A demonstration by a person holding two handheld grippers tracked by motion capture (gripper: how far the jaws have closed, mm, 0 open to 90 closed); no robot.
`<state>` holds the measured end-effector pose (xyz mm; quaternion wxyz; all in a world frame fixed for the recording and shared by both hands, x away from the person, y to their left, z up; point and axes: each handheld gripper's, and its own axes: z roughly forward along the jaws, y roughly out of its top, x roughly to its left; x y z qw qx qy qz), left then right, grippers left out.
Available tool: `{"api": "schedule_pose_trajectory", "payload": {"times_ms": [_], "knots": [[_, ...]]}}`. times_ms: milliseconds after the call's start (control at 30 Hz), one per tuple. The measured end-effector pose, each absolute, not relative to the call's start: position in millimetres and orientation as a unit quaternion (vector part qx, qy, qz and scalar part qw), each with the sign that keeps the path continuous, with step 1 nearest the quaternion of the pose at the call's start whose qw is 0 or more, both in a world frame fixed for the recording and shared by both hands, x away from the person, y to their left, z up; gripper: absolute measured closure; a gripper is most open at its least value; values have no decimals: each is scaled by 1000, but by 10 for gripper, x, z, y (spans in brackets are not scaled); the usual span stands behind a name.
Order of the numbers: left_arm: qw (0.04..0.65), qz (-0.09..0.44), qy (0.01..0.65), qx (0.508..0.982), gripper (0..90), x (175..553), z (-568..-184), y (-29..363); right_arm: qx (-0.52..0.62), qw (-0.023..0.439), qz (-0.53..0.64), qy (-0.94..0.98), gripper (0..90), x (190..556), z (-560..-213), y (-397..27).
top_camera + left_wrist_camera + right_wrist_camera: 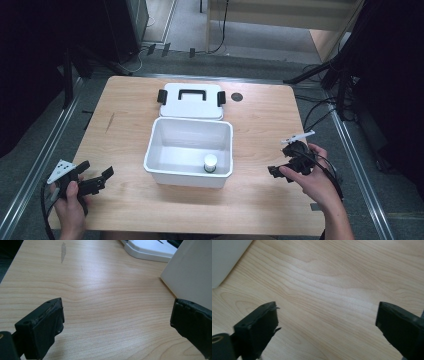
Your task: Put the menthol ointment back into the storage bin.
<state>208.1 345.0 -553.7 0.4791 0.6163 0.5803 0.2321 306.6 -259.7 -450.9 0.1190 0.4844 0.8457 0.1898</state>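
A white open box stands at the middle of the wooden table. Inside it, at the front right, sits a small white-capped bottle. The box's white lid with a black handle and black clips lies flat just behind it. My left gripper rests open at the front left, held by a hand, with nothing between its jaws. In the left gripper view the box wall stands to the right. My right gripper is open at the front right, over bare wood, also empty.
A small dark round spot marks the table near the lid's right side. A grey smear shows on the wood at the far left. Metal rails and cables run along the floor on both sides of the table.
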Motion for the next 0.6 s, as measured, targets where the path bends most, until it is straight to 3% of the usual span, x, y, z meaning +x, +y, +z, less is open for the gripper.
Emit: {"api": "schedule_pose_trajectory", "payload": {"times_ms": [600], "knots": [[480, 233, 580, 615, 0, 2079, -5538, 3452, 538, 157, 327, 761, 24, 2620, -5126, -3191]]}}
